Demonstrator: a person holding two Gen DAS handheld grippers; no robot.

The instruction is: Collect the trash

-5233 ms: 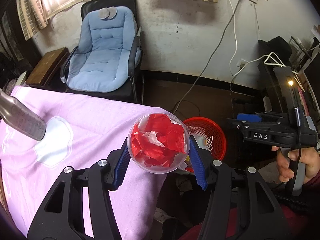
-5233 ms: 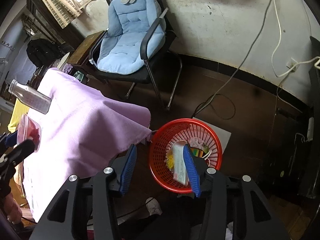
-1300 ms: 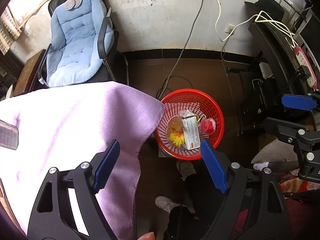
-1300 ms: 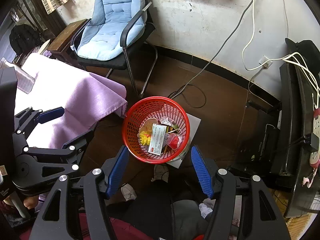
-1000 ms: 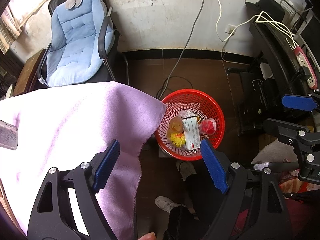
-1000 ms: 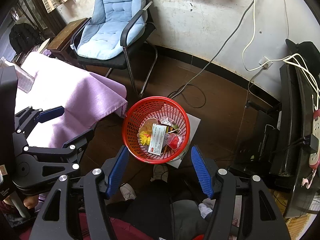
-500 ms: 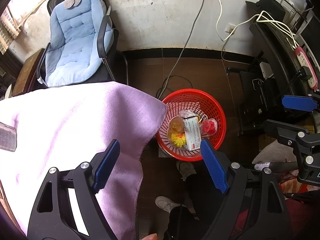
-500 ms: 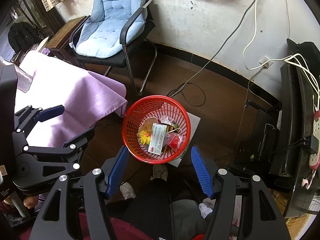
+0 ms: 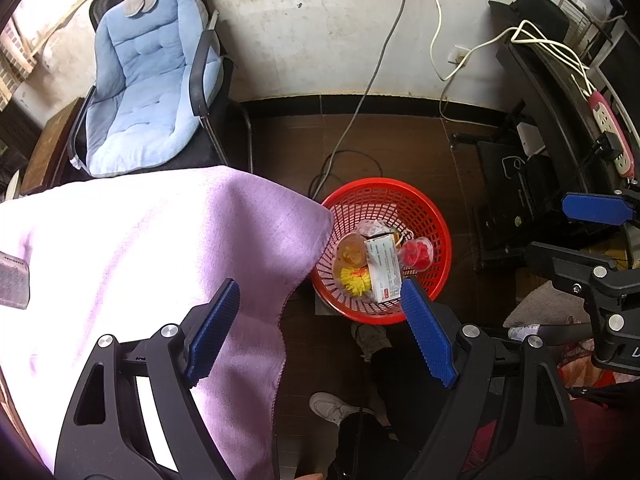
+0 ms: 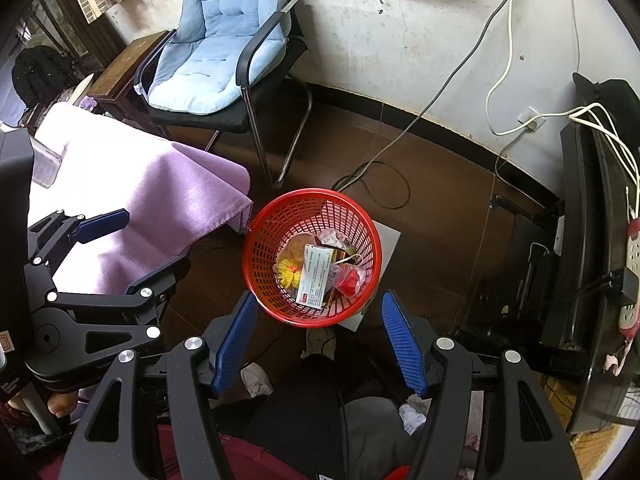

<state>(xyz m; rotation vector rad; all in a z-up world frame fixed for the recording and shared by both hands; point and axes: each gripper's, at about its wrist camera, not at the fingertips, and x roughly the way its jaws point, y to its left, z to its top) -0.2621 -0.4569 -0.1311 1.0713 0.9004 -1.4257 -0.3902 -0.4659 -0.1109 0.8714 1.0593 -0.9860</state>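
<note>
Step in hand: a drop looks finished. The red basket on the floor beside the table holds the trash, and both grippers hang above it with nothing in them.
Left gripper: blue pads spread wide, empty, over the corner of the purple cloth and the near rim of the basket.
Right gripper: also spread wide and empty, right over the basket.
Trash in basket: a white carton, a clear cup with red paper, a yellow tuft and an orange-brown round piece, all touching or overlapping.
Carton axis: it lies flat, long axis running from the far rim toward the near rim, red-marked end nearest the grippers.
What is left: a grey bottle-like thing lies at the far left edge of the cloth, cut off by the frame.
Next move, my guess: swing the left gripper back across the table to that thing, line the pads across its narrow side, then close.
</note>
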